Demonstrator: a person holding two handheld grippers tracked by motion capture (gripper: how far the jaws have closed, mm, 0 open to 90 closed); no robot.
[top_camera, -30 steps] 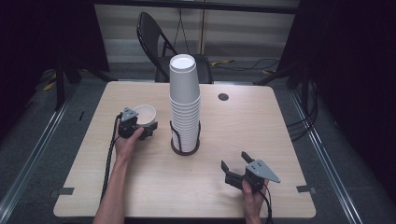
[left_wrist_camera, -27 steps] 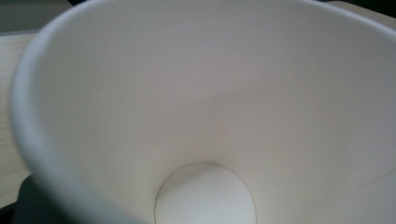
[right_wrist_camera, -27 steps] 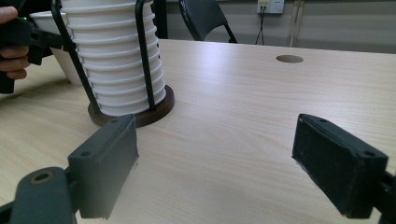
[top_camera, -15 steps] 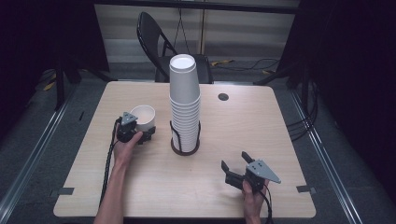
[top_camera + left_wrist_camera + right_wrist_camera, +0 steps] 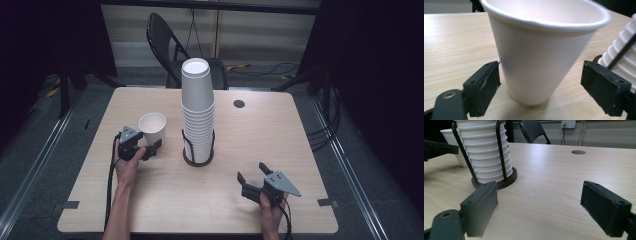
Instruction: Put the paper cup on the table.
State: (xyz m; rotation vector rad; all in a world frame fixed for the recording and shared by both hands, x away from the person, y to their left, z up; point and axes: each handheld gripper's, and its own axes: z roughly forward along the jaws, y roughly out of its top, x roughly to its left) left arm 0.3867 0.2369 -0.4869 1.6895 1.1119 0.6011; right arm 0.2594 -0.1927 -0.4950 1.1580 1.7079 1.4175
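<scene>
No readable writing or brand on anything; cups are plain white. Nearest the person, right gripper [image 5: 256,179] sits low on the pale wood-grain worktop [image 5: 280,130], held by the right hand [image 5: 271,210], fingers [image 5: 480,207] spread wide with nothing between them, just bare laminate; black blocky pads, grey three-cornered plate on top. Left gripper [image 5: 150,142] held by the left hand [image 5: 127,162], cable trailing back along the forearm. Its fingers [image 5: 485,86] are spread, one either side of a single paper cup [image 5: 541,57]; cup stands upright on the worktop between them, the left finger close to the cup wall, contact unclear, the right finger clearly apart. Cup is smooth, matte, tapered, rolled rim, open top, empty inside in the high view. Just right of it, a tall stack of nested white cups [image 5: 197,107], ribbed look from stacked rims, standing in a black wire holder [image 5: 500,150] with a round dark brown base [image 5: 510,181]. Farther back, a small round dark grommet hole [image 5: 239,104] in the worktop. Beyond the worktop edge, a black folding chair [image 5: 172,47], cables on the floor, wall outlet [image 5: 568,123].
</scene>
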